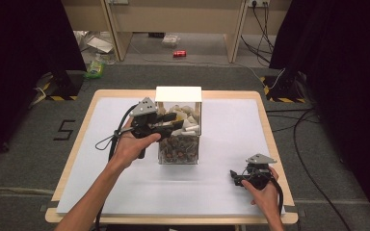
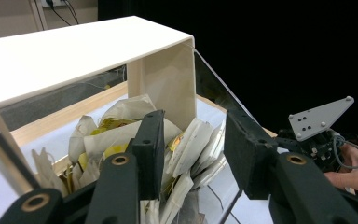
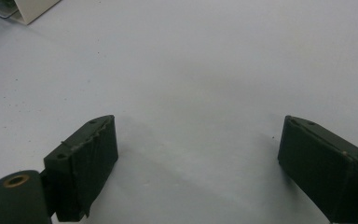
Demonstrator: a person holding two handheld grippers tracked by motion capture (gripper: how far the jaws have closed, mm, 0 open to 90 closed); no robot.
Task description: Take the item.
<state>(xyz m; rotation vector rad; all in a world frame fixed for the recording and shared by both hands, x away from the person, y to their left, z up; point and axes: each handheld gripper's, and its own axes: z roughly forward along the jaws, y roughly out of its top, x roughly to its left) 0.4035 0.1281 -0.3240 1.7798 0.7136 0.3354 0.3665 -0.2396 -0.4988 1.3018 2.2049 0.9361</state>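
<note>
High view: your left gripper (image 1: 176, 124) reaches into the open top of the one clear box (image 1: 178, 156), which stands at the middle of the white table mat (image 1: 221, 192) with bare mat on all sides. A white shelf-like cover (image 1: 178, 94) spans the far half of the box, so headroom there is tight, and the near half is open.

In the left gripper view your jaws stand partly apart, straddling the clear side wall (image 2: 214, 93): one pad is inside, among the white and yellow sachets (image 2: 121, 121), the other outside. The pads appear to press on nothing, though the contact is hard to judge. The sachets are heaped together, so no count is possible, and darker packets (image 1: 176, 144) lie beneath them.

Your right gripper (image 1: 236, 178) rests near the mat's near right edge, well apart from the box, with its jaws wide and empty.
</note>
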